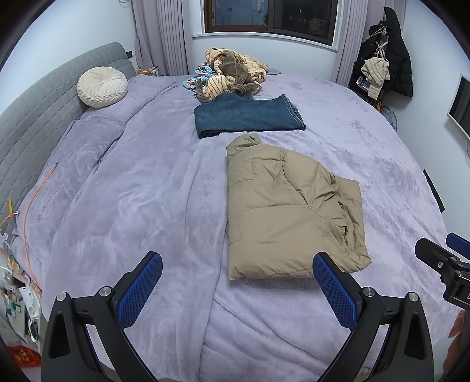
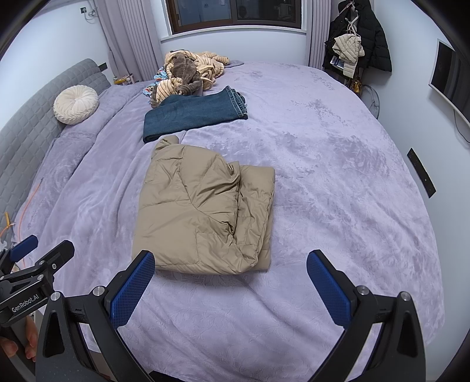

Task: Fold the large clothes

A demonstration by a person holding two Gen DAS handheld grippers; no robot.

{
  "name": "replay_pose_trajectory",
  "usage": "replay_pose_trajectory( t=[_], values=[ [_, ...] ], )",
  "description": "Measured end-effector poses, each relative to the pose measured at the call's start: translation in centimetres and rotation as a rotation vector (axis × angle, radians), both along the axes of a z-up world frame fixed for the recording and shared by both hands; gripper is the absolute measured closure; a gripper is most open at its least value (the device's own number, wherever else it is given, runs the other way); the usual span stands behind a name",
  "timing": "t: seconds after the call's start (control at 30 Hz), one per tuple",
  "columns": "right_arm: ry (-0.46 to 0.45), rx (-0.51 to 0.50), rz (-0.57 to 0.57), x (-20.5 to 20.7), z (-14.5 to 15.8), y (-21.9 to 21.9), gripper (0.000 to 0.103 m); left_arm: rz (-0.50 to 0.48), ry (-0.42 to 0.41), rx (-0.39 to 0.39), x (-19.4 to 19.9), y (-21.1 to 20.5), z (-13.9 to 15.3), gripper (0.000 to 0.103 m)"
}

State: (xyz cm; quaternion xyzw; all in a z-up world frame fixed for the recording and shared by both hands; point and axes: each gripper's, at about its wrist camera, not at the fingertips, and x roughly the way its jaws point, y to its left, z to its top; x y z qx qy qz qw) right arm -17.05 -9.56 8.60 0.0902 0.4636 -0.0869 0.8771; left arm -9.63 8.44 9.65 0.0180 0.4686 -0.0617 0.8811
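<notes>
While jeans point(image 1: 248, 116) lie beyond, the jacket point(image 1: 290, 210) (folded) rests unobstructed — claws apart.

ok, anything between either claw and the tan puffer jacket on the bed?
Nothing visible. Both the left claw and right claw are open, with only bare lavender plush blanket before the folded tan puffer jacket. The folded blue jeans lie beyond it.

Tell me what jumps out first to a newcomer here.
The tan puffer jacket, folded on the lilac blanket just ahead of both open tools. Behind it lie folded jeans, then a heap of striped and brown clothes under the window.
</notes>
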Motion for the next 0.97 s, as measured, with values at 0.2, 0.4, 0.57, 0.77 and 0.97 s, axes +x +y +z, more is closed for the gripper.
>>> replay_pose_trajectory(
  t=[0.2,0.4,0.57,0.77,0.97],
  values=[
    [0.0,0.0,0.0,-0.02,0.0,0.04,0.0,0.0,-0.001,-0.001,-0.17,-0.1,-0.13,0.0],
    [0.0,-0.001,0.001,-0.04,-0.02,0.08,0.0,0.006,-0.004,0.0,-0.25,-0.01,0.18,0.0],
    [-0.001,-0.001,0.002,-0.04,-0.03,0.09,0.0,0.007,-0.004,0.0,-0.25,0.0,0.19,0.0],
    [0.0,0.0,0.004,-0.02,0.06,0.13,0.0,0.01,-0.006,0.0,-0.41,-0.08,0.2,0.0],
    [0.003,-0.001,0.006,0.02,0.15,0.3,0.0,0.003,-0.036,-0.016,-0.44,0.08,0.84,0.0]
  ],
)
